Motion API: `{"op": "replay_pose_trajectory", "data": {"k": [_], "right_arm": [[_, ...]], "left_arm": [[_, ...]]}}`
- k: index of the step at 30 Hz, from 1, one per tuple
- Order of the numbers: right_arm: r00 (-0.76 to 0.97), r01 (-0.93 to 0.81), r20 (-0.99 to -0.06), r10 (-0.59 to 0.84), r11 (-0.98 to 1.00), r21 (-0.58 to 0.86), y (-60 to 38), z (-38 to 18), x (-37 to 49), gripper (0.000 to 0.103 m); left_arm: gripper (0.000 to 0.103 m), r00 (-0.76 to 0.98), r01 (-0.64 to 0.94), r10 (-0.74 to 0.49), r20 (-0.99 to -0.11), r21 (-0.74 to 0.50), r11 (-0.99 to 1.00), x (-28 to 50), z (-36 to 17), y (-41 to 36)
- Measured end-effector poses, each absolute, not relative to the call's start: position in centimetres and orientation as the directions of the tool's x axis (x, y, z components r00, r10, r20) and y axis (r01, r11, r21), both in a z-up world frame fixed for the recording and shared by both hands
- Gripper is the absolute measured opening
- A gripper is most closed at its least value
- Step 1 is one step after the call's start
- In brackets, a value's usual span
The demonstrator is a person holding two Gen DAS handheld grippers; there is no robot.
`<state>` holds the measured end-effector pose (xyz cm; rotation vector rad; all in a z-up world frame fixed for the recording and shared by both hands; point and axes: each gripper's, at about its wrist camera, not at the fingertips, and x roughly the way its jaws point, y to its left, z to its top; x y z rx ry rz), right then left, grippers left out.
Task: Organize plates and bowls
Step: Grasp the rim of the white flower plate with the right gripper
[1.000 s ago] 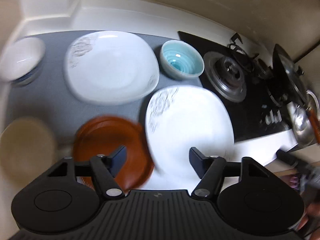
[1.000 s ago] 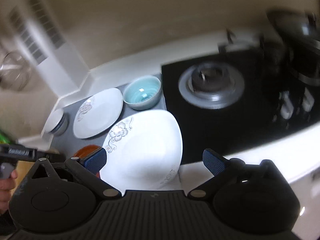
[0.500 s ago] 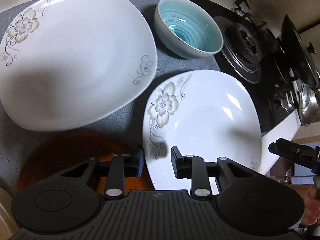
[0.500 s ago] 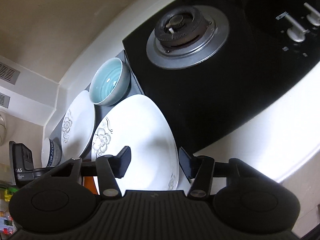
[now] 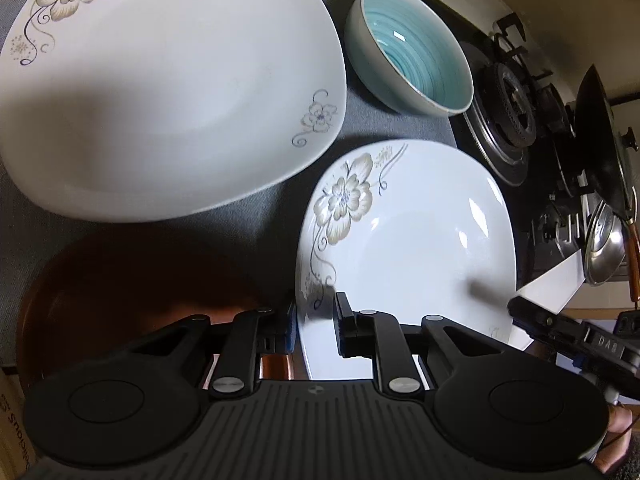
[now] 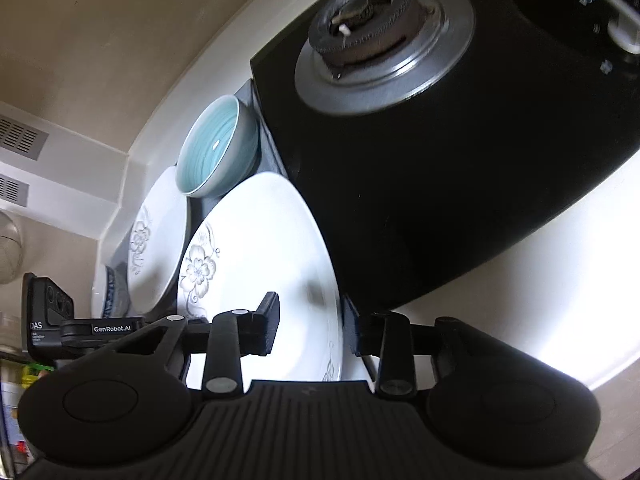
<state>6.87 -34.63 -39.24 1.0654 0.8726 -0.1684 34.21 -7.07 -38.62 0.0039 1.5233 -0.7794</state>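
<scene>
Both grippers have closed in on the near flowered plate (image 5: 408, 240) since a second ago, when their jaws stood wide and well above the bench (image 5: 384, 128); now the left gripper (image 5: 315, 330) has its jaws narrow, straddling the plate's left rim, and the right gripper (image 6: 309, 324) has its jaws narrowed astride the opposite rim, though contact I cannot confirm; a two-handed lift looks imminent, probably onto the second flowered plate (image 5: 168, 80). The left view alone shows the brown plate (image 5: 132, 280); the right view alone shows a blue-patterned bowl (image 6: 105, 294). The teal bowl (image 5: 416, 48) sits beside the stove (image 6: 400, 160).
</scene>
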Motion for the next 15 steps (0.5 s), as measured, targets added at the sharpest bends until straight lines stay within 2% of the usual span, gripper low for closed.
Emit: {"op": "replay_pose_trajectory", "data": {"k": [3,6,8,10,12,13,15], "right_arm": [[0.702,0.497,-0.649,0.293,0.45,0.742,-35.3,-40.0,5.6,0.031],[0.716,0.5,-0.629,0.303,0.407,0.764,-35.9,-40.6,4.6,0.026],[0.718,0.493,-0.62,0.316,0.399,0.773,-36.3,-40.9,4.5,0.026],[0.703,0.491,-0.636,0.319,0.43,0.758,-36.4,-41.1,5.0,0.026],[0.673,0.504,-0.664,0.324,0.456,0.733,-36.3,-41.7,5.9,0.026],[0.668,0.498,-0.666,0.332,0.465,0.732,-36.1,-42.1,6.2,0.021],[0.668,0.478,-0.665,0.334,0.492,0.728,-35.4,-42.0,7.0,0.019]], "left_arm": [[0.019,-0.12,0.5,-0.421,-0.899,-0.421,0.757,33.1,-37.9,-6.7],[0.019,-0.153,0.509,-0.419,-0.895,-0.435,0.743,32.1,-38.0,-6.6],[0.023,-0.196,0.493,-0.435,-0.879,-0.472,0.731,31.8,-38.6,-6.4],[0.034,-0.217,0.457,-0.473,-0.854,-0.517,0.724,32.0,-38.9,-6.0],[0.038,-0.23,0.433,-0.478,-0.848,-0.529,0.73,32.3,-38.9,-6.2],[0.038,-0.231,0.422,-0.479,-0.847,-0.53,0.735,32.4,-39.0,-6.3],[0.036,-0.218,0.435,-0.464,-0.859,-0.511,0.742,32.4,-38.9,-7.2]]}}
